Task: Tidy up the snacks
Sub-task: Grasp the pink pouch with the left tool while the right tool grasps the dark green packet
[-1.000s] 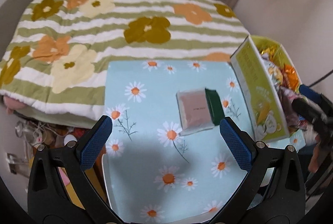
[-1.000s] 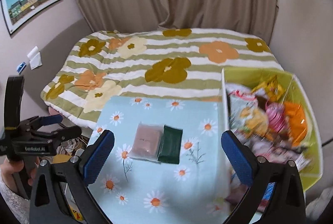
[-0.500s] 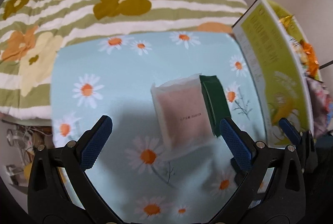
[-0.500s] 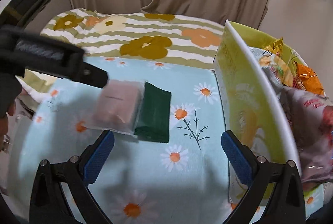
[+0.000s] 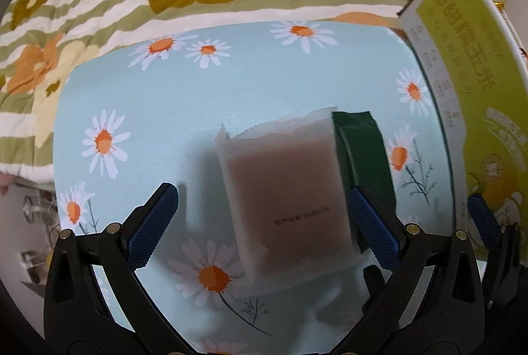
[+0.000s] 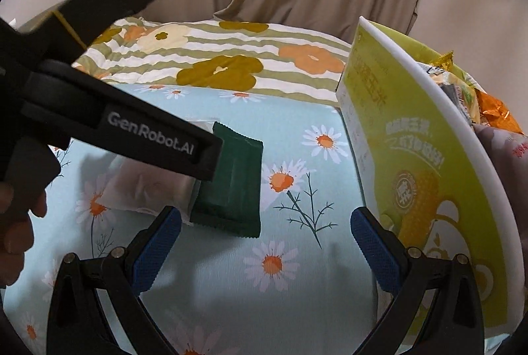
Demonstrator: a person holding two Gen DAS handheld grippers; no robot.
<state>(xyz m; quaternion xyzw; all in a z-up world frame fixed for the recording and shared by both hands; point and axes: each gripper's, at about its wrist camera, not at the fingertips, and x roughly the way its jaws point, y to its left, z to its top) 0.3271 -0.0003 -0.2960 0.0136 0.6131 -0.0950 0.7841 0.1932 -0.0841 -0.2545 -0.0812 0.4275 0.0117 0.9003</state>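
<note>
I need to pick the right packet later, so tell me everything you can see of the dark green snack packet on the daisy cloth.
The dark green snack packet is a flat, matte, rectangular pouch with crimped zigzag ends and no print that can be read. It lies flat on the light blue daisy cloth, its left edge against or slightly under the translucent pinkish packet. The yellow-green box stands apart to its right. The left gripper is open over the pinkish packet; nothing grips the green one.

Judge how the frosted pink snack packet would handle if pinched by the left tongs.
The frosted pink snack packet probably flexes: thin film with crimped edges. Likely light, lying flat on the daisy-print cloth. It may drag the overlapping dark green packet.
</note>
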